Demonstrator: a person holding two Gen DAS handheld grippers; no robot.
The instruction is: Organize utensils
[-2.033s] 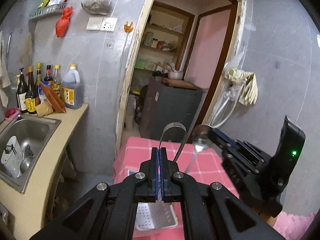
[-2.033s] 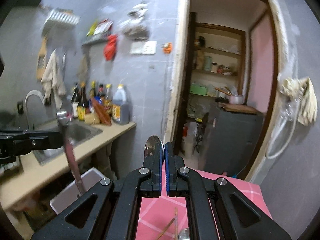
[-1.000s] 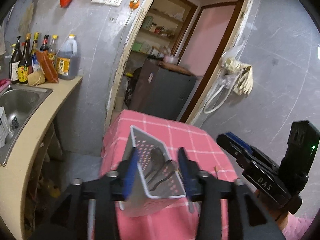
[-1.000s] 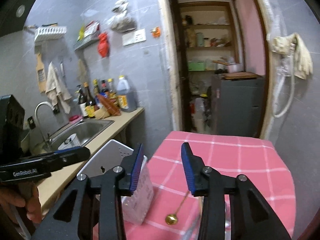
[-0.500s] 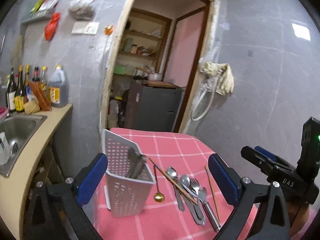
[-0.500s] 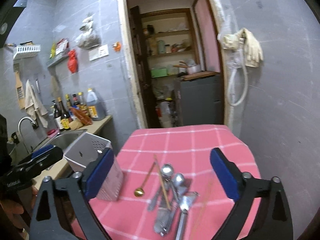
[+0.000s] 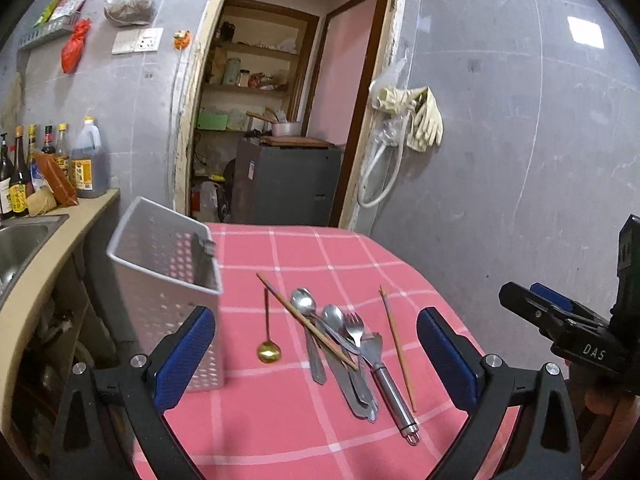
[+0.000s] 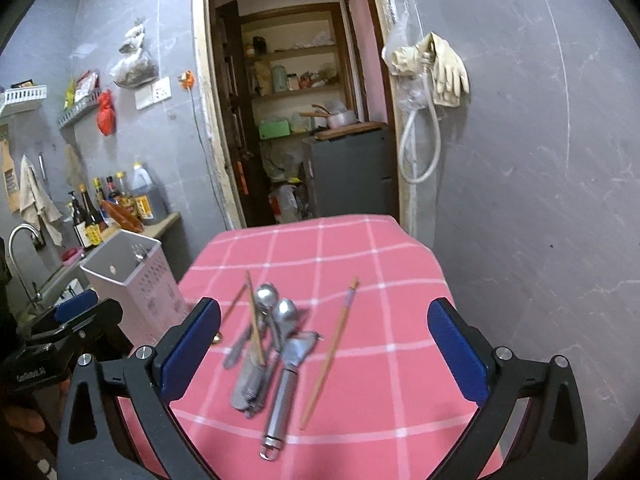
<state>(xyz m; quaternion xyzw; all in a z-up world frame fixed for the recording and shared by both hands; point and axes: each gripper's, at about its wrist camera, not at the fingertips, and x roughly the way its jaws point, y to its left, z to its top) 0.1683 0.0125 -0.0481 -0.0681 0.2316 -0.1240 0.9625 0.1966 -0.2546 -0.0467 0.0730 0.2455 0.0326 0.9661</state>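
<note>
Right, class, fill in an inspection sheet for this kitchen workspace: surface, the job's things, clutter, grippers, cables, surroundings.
Surface: table under a pink checked tablecloth.
Job's things: white perforated utensil holder at the table's left edge; loose on the cloth lie a gold spoon, two steel spoons, a fork, a steel-handled peeler and two chopsticks, one across the pile, one apart to the right.
Clutter: nothing seen on the table beyond the utensils.
Grippers: left gripper and right gripper both open, fingers empty, above the pile.
Cables: white hose looped on the wall.
Surroundings: sauce bottles beside a sink, rubber gloves, open pantry doorway.
</note>
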